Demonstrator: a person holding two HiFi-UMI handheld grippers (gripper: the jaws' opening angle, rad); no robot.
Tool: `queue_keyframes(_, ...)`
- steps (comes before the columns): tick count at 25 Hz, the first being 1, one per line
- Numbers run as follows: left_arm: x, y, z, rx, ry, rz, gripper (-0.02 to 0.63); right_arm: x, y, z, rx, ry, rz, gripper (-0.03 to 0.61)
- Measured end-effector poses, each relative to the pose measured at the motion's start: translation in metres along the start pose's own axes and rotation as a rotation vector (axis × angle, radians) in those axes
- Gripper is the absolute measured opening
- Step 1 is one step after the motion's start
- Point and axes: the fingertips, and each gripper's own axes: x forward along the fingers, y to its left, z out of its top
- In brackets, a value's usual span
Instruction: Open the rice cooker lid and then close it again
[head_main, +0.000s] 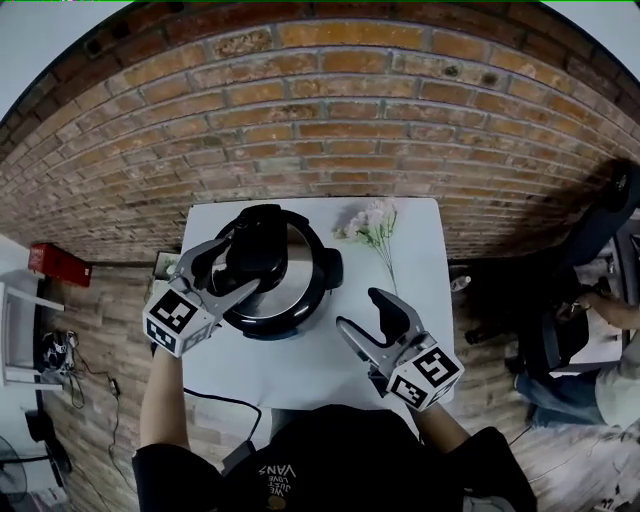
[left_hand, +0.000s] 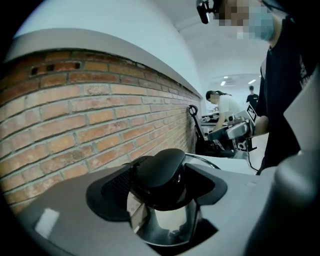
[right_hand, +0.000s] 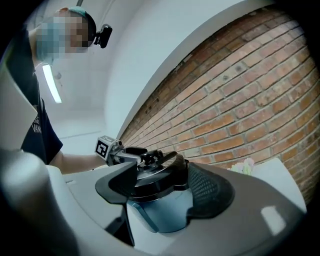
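Though straddling the rice cooker lid with left gripper spread, pinching nothing; right gripper likewise spread, empty. Seemingly shut: either unopened or already reclosed.

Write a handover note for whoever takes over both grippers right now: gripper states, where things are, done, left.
Left gripper open, jaws straddling the lid handle, not pressing it.
Right gripper open, empty, over the table right of the rice cooker.
Lid sits down on the cooker.
Whether it was already opened cannot be told.
Left: if not, grip handle, lift, reseat.
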Motion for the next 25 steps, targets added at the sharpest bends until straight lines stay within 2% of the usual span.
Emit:
queue_keyframes(5, -0.053, 0.000, 0.002, -0.090, -0.086, 0.264, 0.316, -0.002, 0.001, 0.000, -0.005, 0.048, 0.091, 0.311)
queue_keyframes(10, -0.102, -0.021, -0.005, -0.136, -0.112, 0.435, 0.314, -0.001, 0.015, -0.001, -0.015, 0.076, 0.152, 0.311)
queue_keyframes(14, -0.135, -0.038, -0.009, -0.195, -0.171, 0.544, 0.314, -0.001, 0.031, -0.002, -0.033, 0.073, 0.171, 0.311)
queue_keyframes(18, -0.171, -0.061, -0.011, -0.265, -0.237, 0.613, 0.313, -0.008, 0.046, -0.002, -0.054, 0.056, 0.159, 0.308)
queue_keyframes(25, -0.210, -0.112, -0.030, -0.282, -0.260, 0.644, 0.310, -0.036, 0.074, -0.013, -0.081, 0.030, 0.123, 0.305)
